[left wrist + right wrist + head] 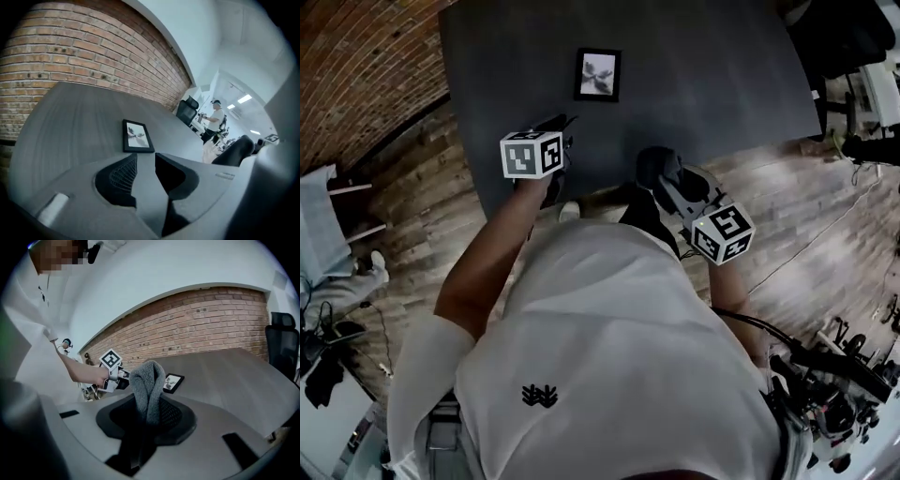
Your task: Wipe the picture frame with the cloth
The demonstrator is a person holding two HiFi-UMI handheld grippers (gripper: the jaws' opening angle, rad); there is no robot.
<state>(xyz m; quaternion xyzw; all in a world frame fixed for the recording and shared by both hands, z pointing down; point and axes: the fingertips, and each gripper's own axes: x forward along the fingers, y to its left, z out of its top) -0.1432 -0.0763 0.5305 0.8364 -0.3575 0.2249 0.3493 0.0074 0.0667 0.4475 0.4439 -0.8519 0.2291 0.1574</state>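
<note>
- The right gripper (151, 406) has its jaws closed on the cloth (147, 378), a grey fleecy fold that stands up between the pads and rises well above them.
- The left gripper (146, 156) has its jaws apart with nothing between them. Only bare tabletop shows through the gap.
- The picture frame (137, 136) lies flat and face up on the dark table (712, 66). It is ahead of both grippers and well apart from each.
- In the head view both grippers hang near the table's near edge. The left one is more nearly in line with the frame.
- The step in hand looks like the approach: bring the cloth to the frame while the free gripper comes in to steady it.
- The frame looks small and lies loose, so a wipe would likely push it across the smooth top. The left gripper should hold the black border at one edge or corner before the cloth lands, and stay off the glass.
- The right gripper should tip down so the free fold of fleece touches first and the hard jaw tips stay clear of the glass.
- Light strokes toward the held edge should push the frame into the hold, not away from it.
- The border is worth a pass as well as the glass.
</note>
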